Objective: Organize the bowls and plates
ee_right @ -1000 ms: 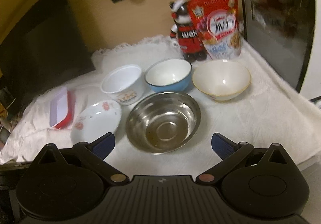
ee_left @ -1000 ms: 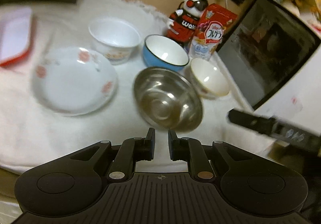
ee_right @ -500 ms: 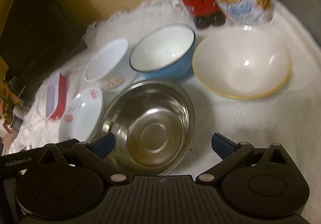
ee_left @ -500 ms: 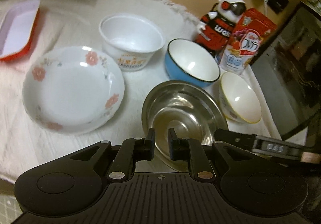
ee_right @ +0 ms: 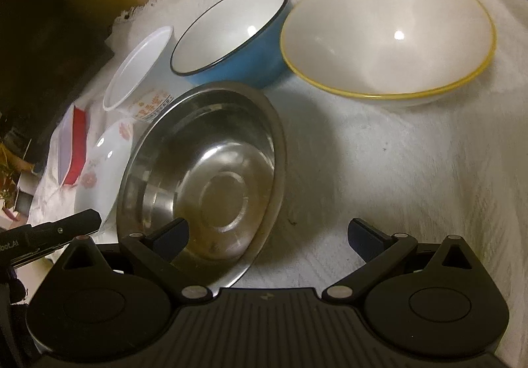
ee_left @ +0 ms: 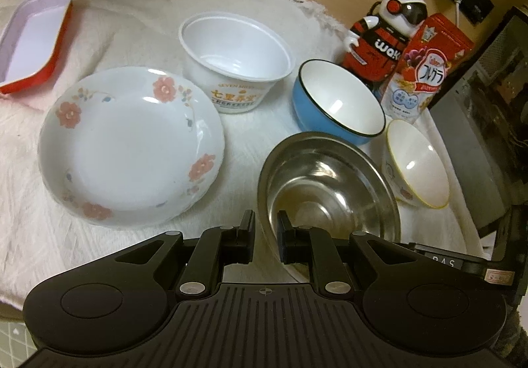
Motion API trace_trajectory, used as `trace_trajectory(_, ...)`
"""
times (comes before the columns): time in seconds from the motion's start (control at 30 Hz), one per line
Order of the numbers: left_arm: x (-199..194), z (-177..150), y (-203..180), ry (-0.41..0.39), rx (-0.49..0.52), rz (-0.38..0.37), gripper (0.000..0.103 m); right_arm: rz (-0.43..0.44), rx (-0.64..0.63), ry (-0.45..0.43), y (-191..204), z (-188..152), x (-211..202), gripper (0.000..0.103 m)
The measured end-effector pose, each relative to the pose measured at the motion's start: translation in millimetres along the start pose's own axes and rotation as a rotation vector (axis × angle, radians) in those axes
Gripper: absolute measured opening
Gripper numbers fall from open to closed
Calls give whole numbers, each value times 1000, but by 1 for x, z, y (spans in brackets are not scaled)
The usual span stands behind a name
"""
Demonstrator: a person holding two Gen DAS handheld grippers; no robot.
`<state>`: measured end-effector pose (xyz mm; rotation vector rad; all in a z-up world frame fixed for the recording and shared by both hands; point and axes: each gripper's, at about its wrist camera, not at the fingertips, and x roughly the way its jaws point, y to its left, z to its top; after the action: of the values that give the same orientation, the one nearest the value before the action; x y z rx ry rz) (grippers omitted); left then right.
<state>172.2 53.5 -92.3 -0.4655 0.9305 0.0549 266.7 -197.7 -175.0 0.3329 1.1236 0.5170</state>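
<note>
Stainless steel catches most of the light: the steel bowl (ee_left: 325, 184) sits on a white cloth (ee_left: 250, 137), nearest both grippers. The left gripper (ee_left: 266, 232) has its fingers drawn narrow, with the bowl's near-left rim lying in the slim gap between them — whether the pads press the rim, I cannot tell. The right gripper (ee_right: 267, 236) is spread wide; its left fingertip hangs over the inside of the steel bowl (ee_right: 204, 183), its right one over bare cloth (ee_right: 379, 170), holding nothing.

Left of the steel bowl lies a shallow white plate with pink flowers (ee_left: 130, 145), a little apart from it. Behind the plate stands a white plastic tub with orange print (ee_left: 236, 62), and further left a red-sided rectangular dish (ee_left: 31, 41) rests on the cloth's edge. Just behind the steel bowl sits a blue bowl with a white inside (ee_left: 338, 105). To its right stands a cream bowl with a yellow rim (ee_left: 417, 163) — large and close in the right wrist view (ee_right: 387, 34). At the back, a red-and-white panda figure (ee_left: 384, 34) stands just beside a red cereal packet (ee_left: 425, 66).
</note>
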Motion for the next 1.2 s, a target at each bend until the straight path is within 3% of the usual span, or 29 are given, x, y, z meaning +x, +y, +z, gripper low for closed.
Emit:
trace_trajectory(0.1, 7, 3, -3, 14, 28, -25, 15, -4, 15, 2, -1, -2, -2, 103)
trace_trajectory(0.33, 25, 14, -2, 1, 53, 13, 15, -26, 9, -7, 3, -4, 1, 103)
trace_trajectory(0.43, 35, 19, -4, 13, 73, 17, 15, -80, -101, 15, 18, -7, 6, 103)
trace_trajectory(0.5, 40, 21, -4, 26, 78, 20, 15, -123, -171, 36, 28, -10, 8, 95)
trace_trajectory(0.53, 41, 22, -5, 28, 81, 18, 15, -128, -184, 26, 31, -11, 5, 86)
trace_trajectory(0.63, 48, 25, -7, 41, 104, 17, 15, -123, -213, -90, 40, -15, -15, 86)
trace_trajectory(0.73, 56, 27, -7, 57, 110, 14, 17, -174, -218, -189, 45, -9, -24, 81)
trace_trajectory(0.87, 67, 27, -9, 77, 108, -4, 28, -231, -177, -163, 40, 5, -9, 53)
trace_trajectory(1.03, 71, 27, -10, 101, 88, -49, 31, -213, -156, -106, 36, 11, 10, 39)
trace_trajectory(1.2, 47, 23, -5, 95, 99, -44, 33, -207, -179, -95, 52, 4, 2, 41)
